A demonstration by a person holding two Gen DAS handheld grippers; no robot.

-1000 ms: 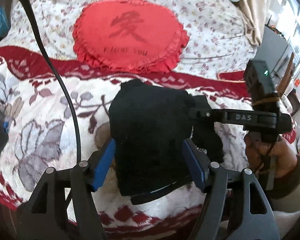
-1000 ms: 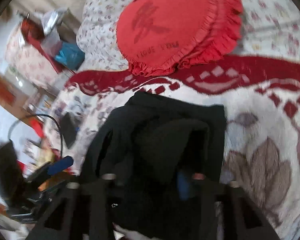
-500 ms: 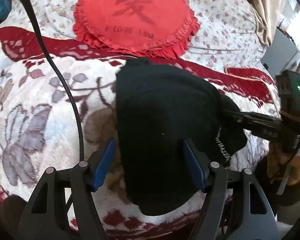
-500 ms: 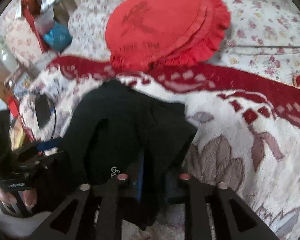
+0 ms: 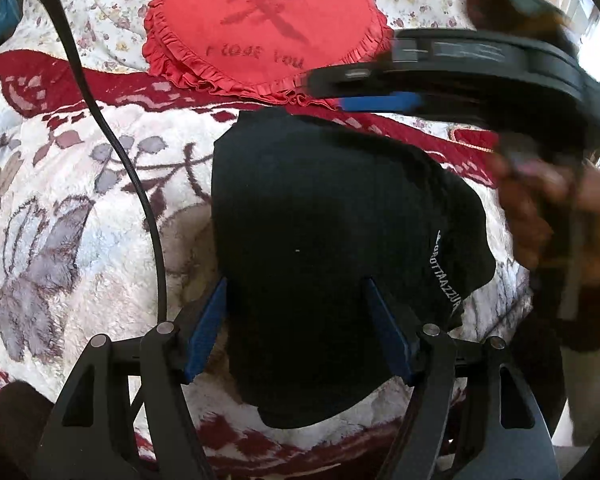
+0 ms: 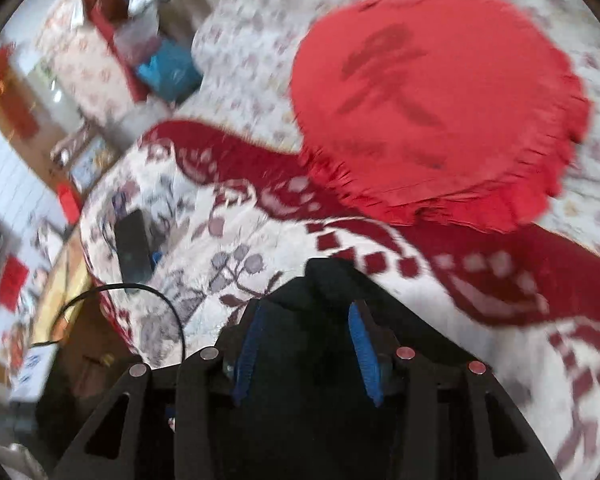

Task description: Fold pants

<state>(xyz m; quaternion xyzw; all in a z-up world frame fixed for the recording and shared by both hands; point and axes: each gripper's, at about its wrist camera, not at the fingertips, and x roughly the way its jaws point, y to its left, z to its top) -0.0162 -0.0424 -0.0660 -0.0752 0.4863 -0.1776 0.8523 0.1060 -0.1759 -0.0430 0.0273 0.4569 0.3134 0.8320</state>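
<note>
The black pants (image 5: pixel 320 248) lie as a folded bundle on the floral blanket (image 5: pixel 60 220), white lettering along their right edge. My left gripper (image 5: pixel 298 330) hovers low over their near half. Its jaws are opening wide, and the cloth lies between the blue pads (image 5: pixel 208 328) without being squeezed. My right gripper (image 5: pixel 340 88), blurred and held by a hand (image 5: pixel 560 216), hangs above the pants' far edge. In the right wrist view that gripper (image 6: pixel 306 354) is opening, nothing is pinched, and the pants (image 6: pixel 328 280) are below it.
A red heart-shaped cushion (image 5: pixel 268 28) (image 6: pixel 440 120) rests just beyond the pants. A black cable (image 5: pixel 112 140) trails across the blanket at the left. A dark flat device (image 6: pixel 132 244) lies near the bed's left edge, with bags and clutter (image 6: pixel 160 68) beyond it.
The right gripper let go of the pants, spread its jaws and swung up toward the cushion. The pants settled flat into a folded bundle. The left gripper sank slightly closer to them.
</note>
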